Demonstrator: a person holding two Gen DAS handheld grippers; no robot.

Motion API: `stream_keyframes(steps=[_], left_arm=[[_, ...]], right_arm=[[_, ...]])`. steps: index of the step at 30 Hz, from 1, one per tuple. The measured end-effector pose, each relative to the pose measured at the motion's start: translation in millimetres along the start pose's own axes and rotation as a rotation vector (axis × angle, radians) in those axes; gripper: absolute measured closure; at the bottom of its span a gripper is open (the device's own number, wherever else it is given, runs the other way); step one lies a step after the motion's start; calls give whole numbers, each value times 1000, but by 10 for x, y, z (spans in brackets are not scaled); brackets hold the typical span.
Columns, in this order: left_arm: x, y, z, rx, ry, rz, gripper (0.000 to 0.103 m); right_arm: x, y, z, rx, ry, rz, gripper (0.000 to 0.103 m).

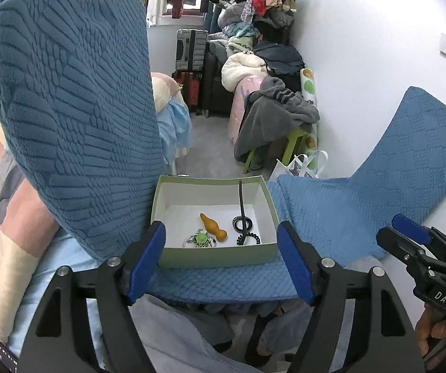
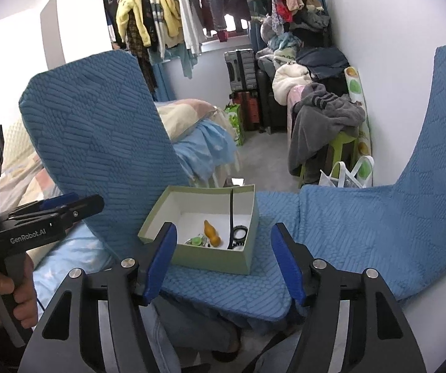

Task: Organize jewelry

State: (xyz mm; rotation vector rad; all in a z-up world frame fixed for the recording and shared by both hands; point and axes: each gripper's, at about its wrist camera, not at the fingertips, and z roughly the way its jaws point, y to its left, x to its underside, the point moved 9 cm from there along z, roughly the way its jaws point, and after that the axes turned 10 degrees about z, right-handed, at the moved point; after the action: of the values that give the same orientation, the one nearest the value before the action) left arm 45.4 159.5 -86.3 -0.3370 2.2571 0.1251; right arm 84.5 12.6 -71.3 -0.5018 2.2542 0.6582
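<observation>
Pale green card box (image 1: 216, 256) sat on quilted blue cushion (image 1: 332, 211), ahead of left gripper (image 1: 221, 262) and right gripper (image 2: 223, 262); both gaped wide, empty. Inside: smooth orange gourd-shaped piece (image 1: 213, 224), black rings (image 1: 241, 224).

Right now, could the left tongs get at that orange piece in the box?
Probably yes. The left tongs are open before the lidless box, and nothing covers the orange piece; only the near wall needs clearing.
</observation>
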Motion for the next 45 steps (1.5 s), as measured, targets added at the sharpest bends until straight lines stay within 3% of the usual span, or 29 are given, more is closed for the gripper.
stream_keyframes(steps=[10,18,34,45], left_arm=[[79,76,26,-32,26,2,22],[115,151,56,-61,38,-16,19],[145,167,62,-88,53,-13,18],[168,128,77,-57,58,-6,18]], right_arm=[[24,-94,48,26,-5,21,32],[50,-160,88,51,0,37,1],[26,-261,90,99,-13,45,0],[21,-273,89,104,-12,41,0]])
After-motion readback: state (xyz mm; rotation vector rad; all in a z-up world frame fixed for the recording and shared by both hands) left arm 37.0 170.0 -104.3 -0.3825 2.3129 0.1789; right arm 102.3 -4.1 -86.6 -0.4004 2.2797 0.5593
